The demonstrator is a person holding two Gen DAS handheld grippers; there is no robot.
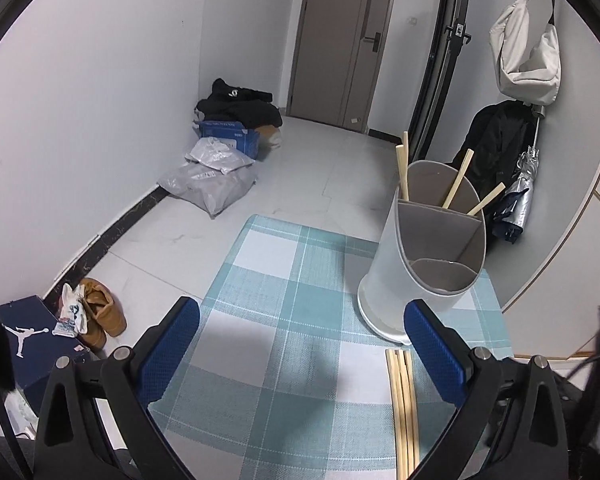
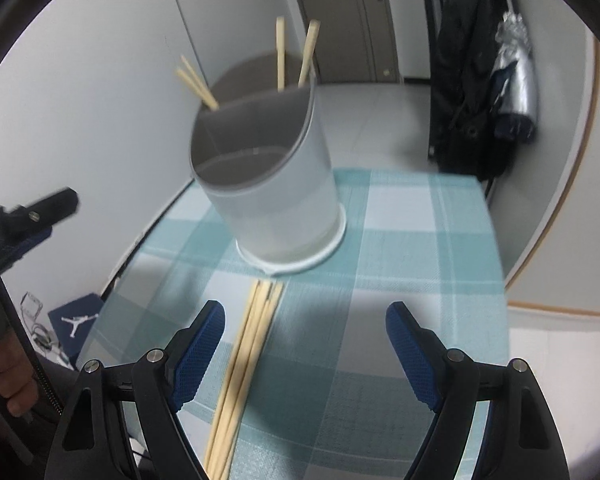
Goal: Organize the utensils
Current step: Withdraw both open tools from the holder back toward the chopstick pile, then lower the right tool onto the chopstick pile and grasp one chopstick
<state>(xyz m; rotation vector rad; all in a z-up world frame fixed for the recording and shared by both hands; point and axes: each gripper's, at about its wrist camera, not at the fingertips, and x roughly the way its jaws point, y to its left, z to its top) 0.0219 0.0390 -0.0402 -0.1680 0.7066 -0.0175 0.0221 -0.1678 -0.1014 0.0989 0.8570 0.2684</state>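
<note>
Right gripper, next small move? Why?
Probably lower the right gripper and shift it left over the loose chopsticks on the tablecloth, then close. Its jaws are open and empty, the bundle lies near its left finger, and the holder already has several.

Jumpman logo on navy shoebox [image 1: 20, 340], print on blue carton [image 1: 228, 136] unreadable

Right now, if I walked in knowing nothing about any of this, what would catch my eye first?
Probably the white utensil holder standing on the blue checked tablecloth, with a few chopsticks poking up out of its rear compartment. Just in front of its base, a bundle of loose chopsticks lies flat on the cloth. Framing it all are the blue pads of the right hand-held gripper, open and holding nothing.
</note>
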